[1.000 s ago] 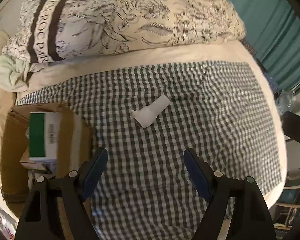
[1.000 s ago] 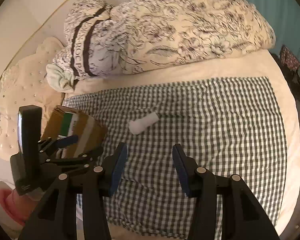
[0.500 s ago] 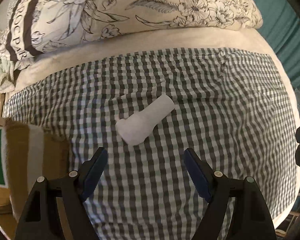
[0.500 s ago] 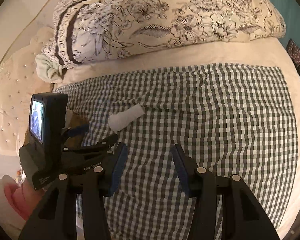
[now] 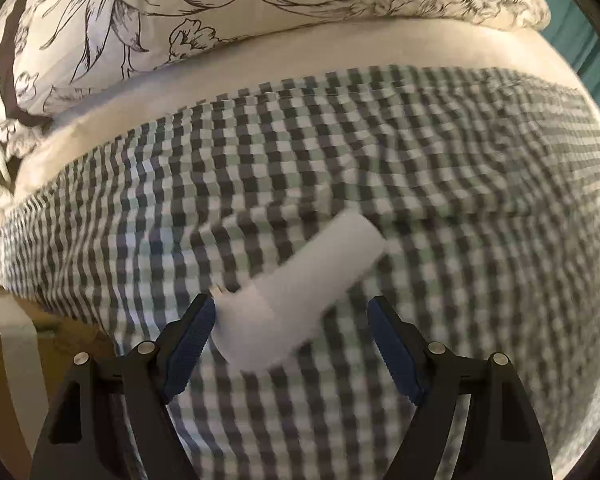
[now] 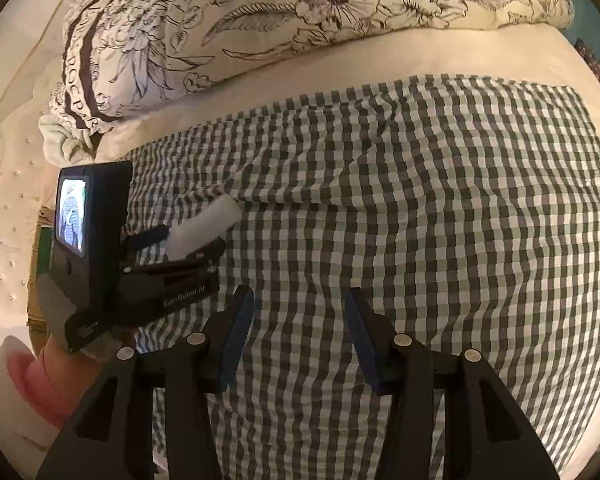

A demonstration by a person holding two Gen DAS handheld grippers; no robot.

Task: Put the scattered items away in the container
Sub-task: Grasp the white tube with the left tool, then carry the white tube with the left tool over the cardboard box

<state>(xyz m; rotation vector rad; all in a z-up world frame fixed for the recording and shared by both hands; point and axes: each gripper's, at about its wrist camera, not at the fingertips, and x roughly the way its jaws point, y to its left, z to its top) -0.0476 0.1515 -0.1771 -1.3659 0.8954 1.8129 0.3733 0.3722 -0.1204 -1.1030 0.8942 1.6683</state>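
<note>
Now the left gripper (image 5: 290,312) hangs low over the checked cloth (image 5: 440,168), its blue-padded jaws spread wide. A white bottle (image 5: 300,292) lies on the cloth in the lower middle of the left wrist view, slanting from lower left to upper right. Its broader end sits between the two fingers, just beside the left-hand pad (image 5: 190,344); motion blur keeps me from telling whether that pad touches it. The right-hand pad stands clear of the bottle, so nothing is gripped.

From the right wrist view, the same bottle (image 6: 204,228) shows at middle left, with the left gripper's (image 6: 192,240) fingers on either side of it and its camera block with a small lit screen (image 6: 72,216) behind. The right gripper (image 6: 298,340) fills the bottom of that frame, jaws partly apart with only checked cloth (image 6: 440,200) between them, holding nothing, well apart from the bottle.

A cardboard box (image 5: 4,344), the container, shows only as a brown sliver with pale tape at the lower left edge of the left wrist view. A flowered duvet (image 6: 300,12) is heaped across the top of both frames, on a cream sheet (image 6: 380,60).
</note>
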